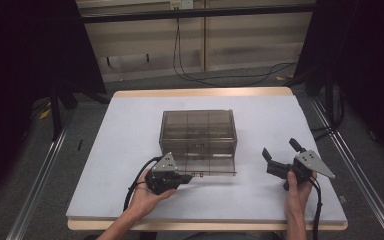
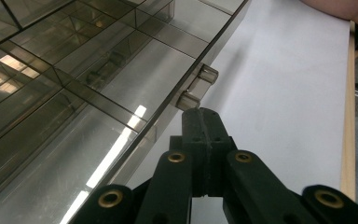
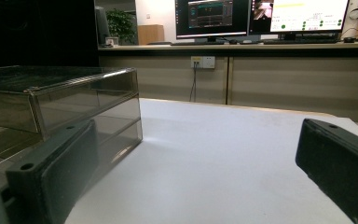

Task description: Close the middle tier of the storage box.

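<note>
One drawer (image 1: 207, 164) open, contents unclear.

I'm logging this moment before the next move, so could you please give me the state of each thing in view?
Organizer box: upright on the table, bottom drawer pulled partly out.
Drawer: partly open; I cannot make out any contents.
Left gripper: shut, tip at the drawer handle.
Right gripper: open, holding nothing, apart from the box.
Monitors: switched on.

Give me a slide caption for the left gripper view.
Shut left tool meets the small clear handle on the pulled-out drawer of a smoky divided organizer box.
</note>
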Available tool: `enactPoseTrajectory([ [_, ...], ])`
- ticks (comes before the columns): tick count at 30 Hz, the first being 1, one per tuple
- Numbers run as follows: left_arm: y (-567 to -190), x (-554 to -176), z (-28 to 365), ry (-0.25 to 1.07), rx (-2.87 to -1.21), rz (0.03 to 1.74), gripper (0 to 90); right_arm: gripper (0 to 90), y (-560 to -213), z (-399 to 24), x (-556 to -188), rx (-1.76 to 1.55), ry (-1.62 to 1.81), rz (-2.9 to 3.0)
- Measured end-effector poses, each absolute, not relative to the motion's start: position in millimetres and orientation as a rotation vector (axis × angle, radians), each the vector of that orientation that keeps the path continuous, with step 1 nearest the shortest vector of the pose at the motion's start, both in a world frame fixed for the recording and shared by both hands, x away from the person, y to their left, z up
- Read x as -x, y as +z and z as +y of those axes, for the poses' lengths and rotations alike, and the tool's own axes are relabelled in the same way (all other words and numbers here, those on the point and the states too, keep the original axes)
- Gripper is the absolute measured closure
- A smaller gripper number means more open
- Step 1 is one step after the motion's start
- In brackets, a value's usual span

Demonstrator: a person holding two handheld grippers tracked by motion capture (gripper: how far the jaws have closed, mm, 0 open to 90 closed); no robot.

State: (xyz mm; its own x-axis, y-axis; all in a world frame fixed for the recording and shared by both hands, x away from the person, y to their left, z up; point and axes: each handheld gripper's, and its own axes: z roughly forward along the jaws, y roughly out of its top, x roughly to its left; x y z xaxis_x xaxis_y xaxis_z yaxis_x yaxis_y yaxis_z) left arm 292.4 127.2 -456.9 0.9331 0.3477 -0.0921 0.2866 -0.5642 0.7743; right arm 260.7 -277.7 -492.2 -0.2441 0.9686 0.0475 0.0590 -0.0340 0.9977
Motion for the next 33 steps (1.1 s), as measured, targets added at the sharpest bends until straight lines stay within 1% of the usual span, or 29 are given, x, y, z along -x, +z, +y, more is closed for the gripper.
enactPoseTrajectory([
  [14,-459.9,-296.0,131.4,0.102,-2.2,0.488,90.0,0.0,-492.4,-277.9,-260.7,-1.149,1.404,1.413],
  [33,-460.6,-299.5,125.6,0.103,-2.205,0.484,90.0,0.0,-492.3,-277.6,-260.8,-1.147,1.401,1.415],
])
